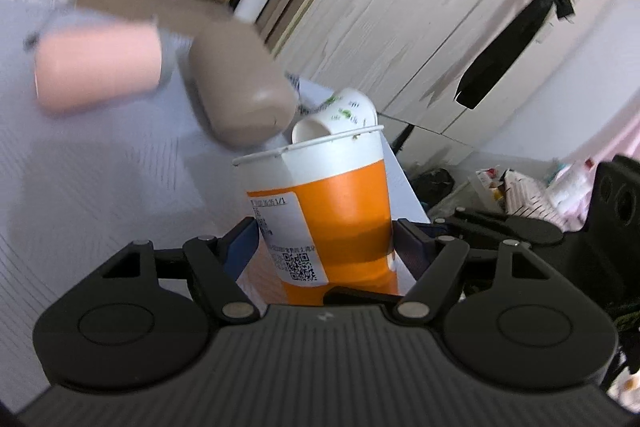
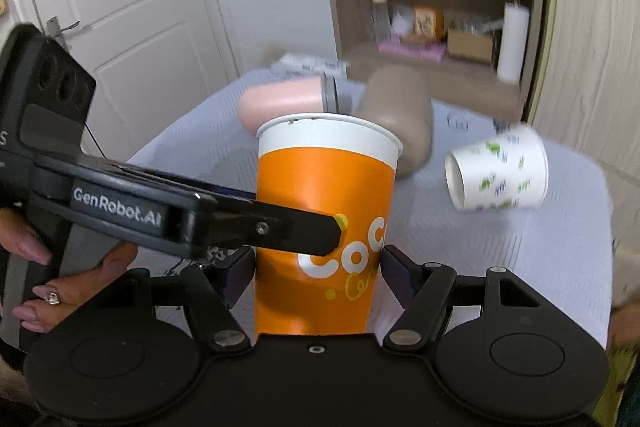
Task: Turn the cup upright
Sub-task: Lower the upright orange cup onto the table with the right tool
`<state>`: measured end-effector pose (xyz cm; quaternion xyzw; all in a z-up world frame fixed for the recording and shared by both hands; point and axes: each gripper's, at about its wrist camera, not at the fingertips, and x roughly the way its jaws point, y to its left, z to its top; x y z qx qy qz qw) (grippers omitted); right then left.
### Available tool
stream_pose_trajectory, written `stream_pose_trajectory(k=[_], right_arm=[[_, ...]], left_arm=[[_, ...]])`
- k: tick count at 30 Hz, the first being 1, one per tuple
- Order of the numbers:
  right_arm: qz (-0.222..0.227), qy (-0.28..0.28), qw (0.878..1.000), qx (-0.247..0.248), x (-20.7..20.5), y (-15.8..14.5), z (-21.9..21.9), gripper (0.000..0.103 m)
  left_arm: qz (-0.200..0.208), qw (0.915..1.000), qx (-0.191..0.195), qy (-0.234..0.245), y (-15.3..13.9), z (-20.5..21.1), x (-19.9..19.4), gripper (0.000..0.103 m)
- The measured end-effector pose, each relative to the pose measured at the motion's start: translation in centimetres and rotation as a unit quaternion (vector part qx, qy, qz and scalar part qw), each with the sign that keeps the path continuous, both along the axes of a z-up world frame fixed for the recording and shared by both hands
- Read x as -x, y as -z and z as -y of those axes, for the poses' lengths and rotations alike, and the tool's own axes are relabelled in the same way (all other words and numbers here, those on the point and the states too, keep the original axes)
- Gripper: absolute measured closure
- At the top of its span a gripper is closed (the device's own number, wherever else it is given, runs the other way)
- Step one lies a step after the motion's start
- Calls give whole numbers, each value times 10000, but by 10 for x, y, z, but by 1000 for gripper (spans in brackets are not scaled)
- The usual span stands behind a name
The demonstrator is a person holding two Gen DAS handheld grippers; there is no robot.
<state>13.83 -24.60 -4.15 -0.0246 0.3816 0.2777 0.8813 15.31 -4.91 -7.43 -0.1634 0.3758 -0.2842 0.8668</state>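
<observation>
An orange paper cup with a white rim (image 2: 324, 219) stands mouth up between both grippers. My left gripper (image 1: 326, 239) is shut on the orange cup (image 1: 340, 211) near its base; in the right wrist view its black finger (image 2: 280, 227) presses against the cup's side. My right gripper (image 2: 318, 271) straddles the cup's lower part with its blue pads (image 2: 236, 279) close to the cup walls; contact is unclear.
On the pale cloth-covered table (image 2: 500, 247) lie a white patterned paper cup (image 2: 498, 167) on its side, a brown tumbler (image 2: 400, 115) and a pink tumbler (image 2: 284, 99), all lying down. Shelves (image 2: 432, 3) and a door (image 2: 120, 7) stand behind.
</observation>
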Motion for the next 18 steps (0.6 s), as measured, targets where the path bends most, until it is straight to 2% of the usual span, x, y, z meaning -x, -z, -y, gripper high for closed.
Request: stream_pose_trajectory(k=[5, 11, 13, 16, 18], right_arm=[[648, 0, 9978, 149, 12, -1, -8, 29], [1160, 81, 9928, 289, 12, 5, -21, 29], [1268, 119, 9915, 280, 8, 6, -22, 29], [1656, 189, 9850, 444, 6, 8, -29, 29], [1778, 249, 9824, 517, 1, 11, -31, 29]], left_arm=[[656, 9970, -413, -13, -17, 4, 12, 30], [930, 9943, -519, -50, -29, 2, 9, 30], [1108, 9921, -593, -41, -33, 3, 10, 30], [1435, 9868, -755, -5, -37, 7, 10, 30], [1507, 9852, -822, 10, -37, 9, 7, 30]])
